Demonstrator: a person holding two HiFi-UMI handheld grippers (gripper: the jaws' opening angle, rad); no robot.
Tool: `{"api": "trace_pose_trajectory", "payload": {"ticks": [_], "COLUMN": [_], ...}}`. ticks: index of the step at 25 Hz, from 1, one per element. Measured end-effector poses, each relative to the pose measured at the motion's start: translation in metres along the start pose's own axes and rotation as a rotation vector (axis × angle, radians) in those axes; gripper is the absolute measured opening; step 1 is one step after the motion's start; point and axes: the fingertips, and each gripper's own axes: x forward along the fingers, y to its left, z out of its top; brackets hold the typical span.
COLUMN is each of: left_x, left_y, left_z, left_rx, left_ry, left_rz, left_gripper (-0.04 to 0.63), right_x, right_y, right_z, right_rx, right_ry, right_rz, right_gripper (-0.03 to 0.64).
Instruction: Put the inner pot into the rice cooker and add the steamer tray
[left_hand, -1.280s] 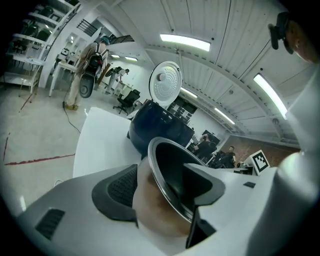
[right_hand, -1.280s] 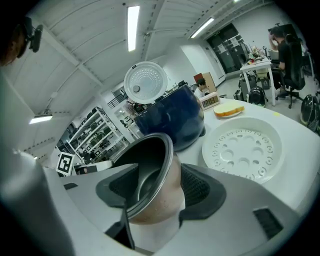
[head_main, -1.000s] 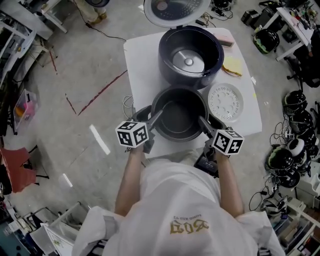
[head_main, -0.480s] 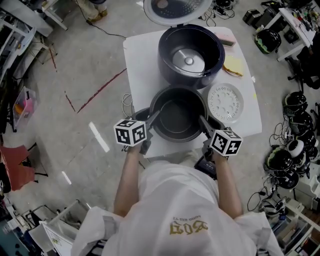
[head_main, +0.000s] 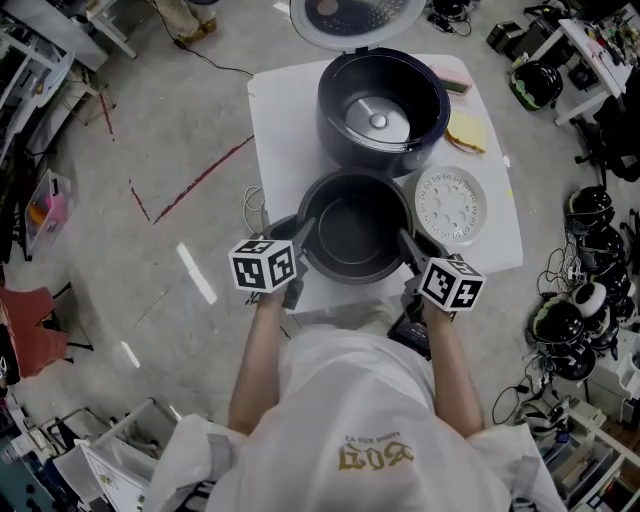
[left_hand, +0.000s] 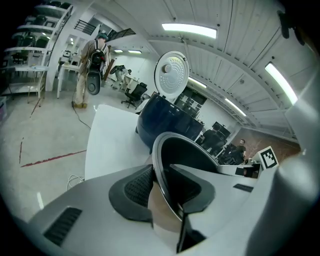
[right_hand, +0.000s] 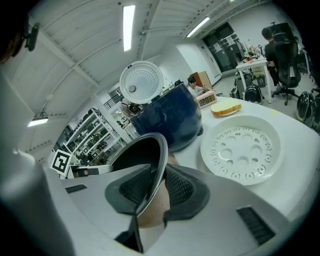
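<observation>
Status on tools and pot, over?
Left tool, right tool: jaws just closed on rim of dark round metal inner pot, opposite sides. Pot on white table, dark blue rice cooker open behind. White perforated steamer tray aside, not blocking.

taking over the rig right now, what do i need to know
Left tool: jaws have just been closing, now clamped on the left rim of the pot.
Right tool: same, right rim.
The pot sits on the table, before the open, empty cooker; tray lies on the table right of the pot.
Done: both grips. Left: lift pot into cooker, then set tray in.
</observation>
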Motion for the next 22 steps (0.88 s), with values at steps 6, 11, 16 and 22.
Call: {"api": "trace_pose_trajectory", "payload": {"ticks": [6,11,16,22], "left_x": [-0.011,-0.026,-0.047,-0.070], "left_y": [-0.005,-0.005,-0.009,-0.015], "left_z": [0.004,0.018,0.038,0.065], "left_rx": [-0.013,-0.037,-0.052,-0.062], "left_ry": [-0.028,-0.073,-0.126,-0.191], "left_rz": [0.010,-0.001,-0.016,-0.032], "left_gripper": [0.104,0.101,0.098,0.097], "right_x": [-0.009,-0.013,-0.021,-0.030], "right_y": [0.006,0.024,0.047,0.074], "right_z": [0.004,0.013,0.026,0.050], "right_rx": [0.020,0.017,-0.010,-0.042], "right_ry": [-0.019,-0.042,-0.068,-0.093], "right_rz": [-0.002,0.008,0.023,0.057], "right_gripper": [0.091,0.089,0.091,0.091]}}
